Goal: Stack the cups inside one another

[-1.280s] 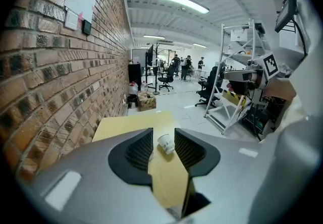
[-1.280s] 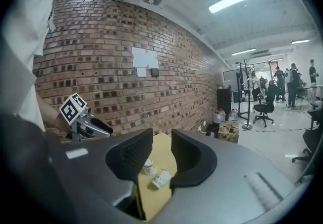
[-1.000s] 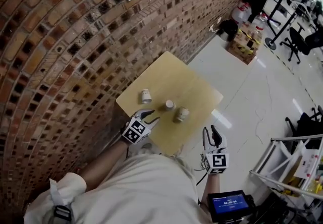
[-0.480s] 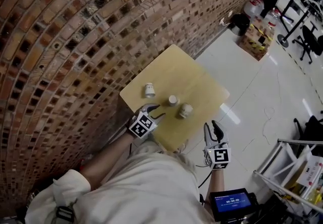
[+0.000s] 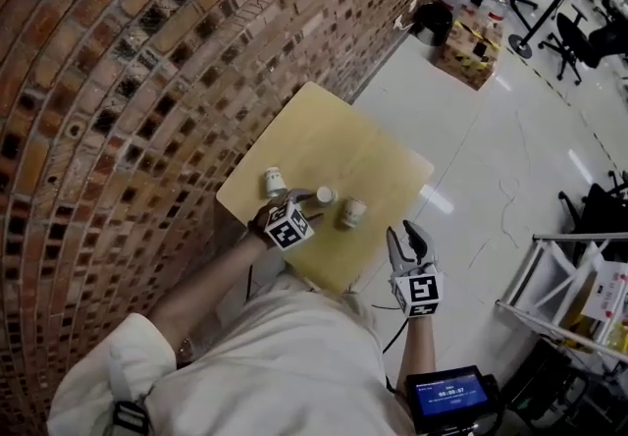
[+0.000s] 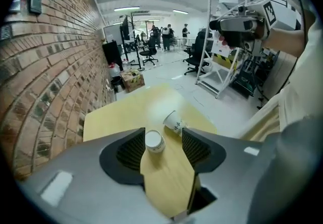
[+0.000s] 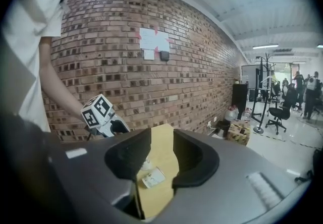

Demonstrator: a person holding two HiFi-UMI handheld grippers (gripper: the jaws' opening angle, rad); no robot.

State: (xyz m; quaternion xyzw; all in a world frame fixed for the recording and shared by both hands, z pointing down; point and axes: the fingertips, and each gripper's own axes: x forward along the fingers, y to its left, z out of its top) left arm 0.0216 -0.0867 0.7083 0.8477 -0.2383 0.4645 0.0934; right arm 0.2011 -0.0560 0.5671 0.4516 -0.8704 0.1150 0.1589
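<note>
Three white paper cups sit on the small yellow table (image 5: 334, 144). One stands at the left (image 5: 275, 182), one in the middle (image 5: 325, 195), bottom up, and one lies on its side (image 5: 352, 213). My left gripper (image 5: 304, 200) reaches over the table's near edge to the middle cup. In the left gripper view that cup (image 6: 154, 141) shows in the gap of the left gripper (image 6: 164, 134), near one fingertip, with the lying cup (image 6: 174, 123) beyond. Its jaws have just been opening and are open, not pressing the cup. My right gripper (image 5: 405, 240) hangs off the table's right, empty; its jaws have also just been opening. The right gripper (image 7: 161, 150) faces the lying cup (image 7: 152, 177).
A brick wall (image 5: 118, 81) runs along the table's far and left sides. White floor (image 5: 491, 159) lies to the right, with water jugs and boxes (image 5: 461, 41) at the back. A metal rack (image 5: 579, 306) and a small screen (image 5: 447, 395) are at the lower right.
My left gripper has gone forward and down over the table edge to the middle cup, rolling as it went. The right gripper has shifted only a little.
</note>
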